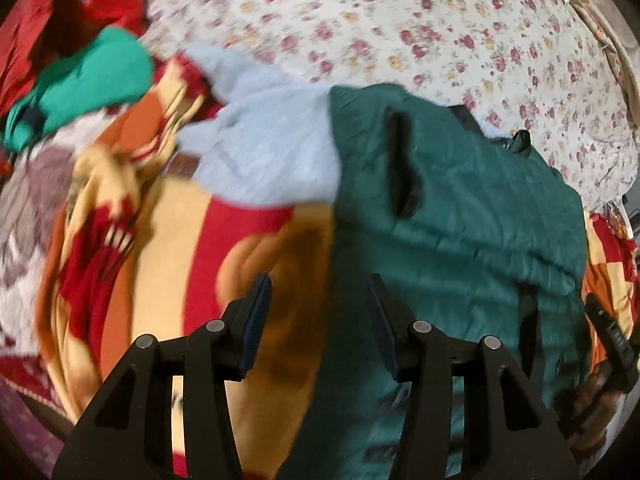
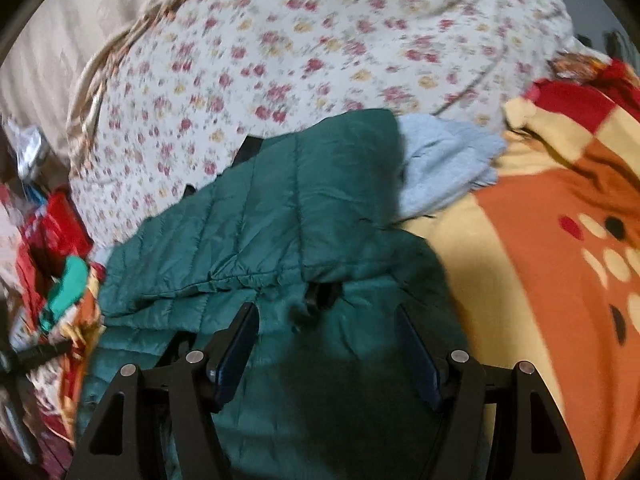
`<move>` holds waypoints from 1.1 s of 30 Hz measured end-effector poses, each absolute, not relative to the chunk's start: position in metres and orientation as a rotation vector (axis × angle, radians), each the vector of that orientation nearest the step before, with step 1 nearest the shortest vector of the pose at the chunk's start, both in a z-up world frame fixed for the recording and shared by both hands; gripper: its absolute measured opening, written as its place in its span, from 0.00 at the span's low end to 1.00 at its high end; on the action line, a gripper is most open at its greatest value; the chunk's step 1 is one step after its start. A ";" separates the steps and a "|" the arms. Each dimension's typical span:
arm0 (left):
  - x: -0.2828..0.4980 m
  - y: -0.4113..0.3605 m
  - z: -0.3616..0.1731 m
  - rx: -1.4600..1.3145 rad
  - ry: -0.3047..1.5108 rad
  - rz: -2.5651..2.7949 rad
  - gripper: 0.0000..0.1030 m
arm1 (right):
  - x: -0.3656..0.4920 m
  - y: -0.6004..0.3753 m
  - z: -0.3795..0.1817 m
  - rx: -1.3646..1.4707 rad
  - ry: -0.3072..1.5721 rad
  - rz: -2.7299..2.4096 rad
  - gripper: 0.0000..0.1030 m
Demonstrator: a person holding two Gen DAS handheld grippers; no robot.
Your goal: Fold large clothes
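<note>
A dark green quilted jacket point(image 1: 472, 216) lies partly folded on a bed, over a yellow, red and orange blanket point(image 1: 168, 248). In the right wrist view the jacket point(image 2: 280, 216) fills the centre. A light blue garment point(image 1: 264, 152) lies beside the jacket's far end; it also shows in the right wrist view point(image 2: 444, 164). My left gripper point(image 1: 320, 300) is open and empty above the jacket's left edge. My right gripper point(image 2: 326, 328) is open and empty above the jacket's near part. The other gripper's tip shows at the right edge of the left wrist view point(image 1: 608, 332).
A floral bedsheet point(image 1: 400, 20) covers the far half of the bed. A bright green garment point(image 1: 92, 80) and red clothes point(image 1: 60, 0) are piled at the left. A woven edge point(image 2: 104, 72) borders the bed. Clutter point(image 2: 40, 220) lies off the bed.
</note>
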State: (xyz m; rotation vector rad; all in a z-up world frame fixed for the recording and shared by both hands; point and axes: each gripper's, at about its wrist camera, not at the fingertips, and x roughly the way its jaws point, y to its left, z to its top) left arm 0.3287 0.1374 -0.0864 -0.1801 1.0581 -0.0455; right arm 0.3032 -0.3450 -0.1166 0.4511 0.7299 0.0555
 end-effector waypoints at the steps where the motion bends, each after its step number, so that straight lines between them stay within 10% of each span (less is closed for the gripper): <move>1: 0.319 0.146 -0.091 -0.199 1.073 -0.047 0.47 | 0.295 -0.352 -0.115 0.480 0.743 0.062 0.66; 33: 0.228 0.169 -0.152 -0.715 1.190 -0.526 0.55 | 0.155 -0.394 -0.184 0.938 1.009 0.308 0.66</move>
